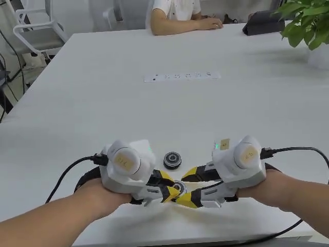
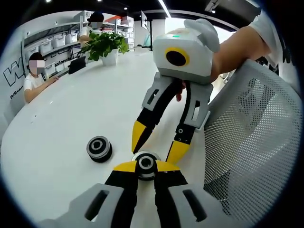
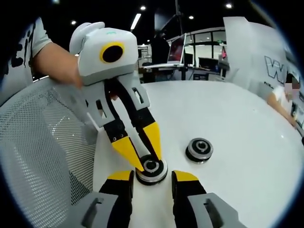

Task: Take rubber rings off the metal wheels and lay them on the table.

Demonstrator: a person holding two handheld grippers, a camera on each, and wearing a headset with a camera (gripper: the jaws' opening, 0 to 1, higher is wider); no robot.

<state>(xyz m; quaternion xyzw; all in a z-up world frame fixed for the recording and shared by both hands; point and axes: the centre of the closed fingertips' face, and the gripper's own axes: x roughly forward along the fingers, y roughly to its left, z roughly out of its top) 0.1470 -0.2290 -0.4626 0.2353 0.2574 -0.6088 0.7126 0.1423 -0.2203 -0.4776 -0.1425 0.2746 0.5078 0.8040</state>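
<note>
Wheels, 2 in number, on a white table [image 1: 103, 113], both close to the middle of its near edge. Near wheel [image 1: 178, 187] lying flat just inside that edge. Left gripper [image 2: 146, 164] reaching in from the left, yellow-tipped jaws drawn in against opposite sides of the near wheel and pinching it. Right gripper [image 3: 153, 175] reaching in from the right, jaws spread, 1 yellow tip on each side of the same wheel; thin gap visible at either tip in the right gripper view, so actual contact not possible to tell. Tips of both grippers meeting at this wheel, those of the left gripper coming down on its rim from above in the right gripper view. Second wheel [image 1: 172, 160] lying flat a little farther from the near edge, near the first but apart from it and untouched by either gripper. Rubber ring [image 2: 91, 153] seen as a dark band round the second wheel, bright hub at the centre. Black cables [image 1: 67, 177] trailing from the gripper bodies to either side along the near edge. Power strip [image 1: 182, 76] flat at the table's middle. Potted plant [image 1: 306, 25] at the far right corner. Person [image 1: 180, 13] seated at the far edge, forearm resting on the top. Mesh chair [image 2: 256, 142] just off the near edge.
</note>
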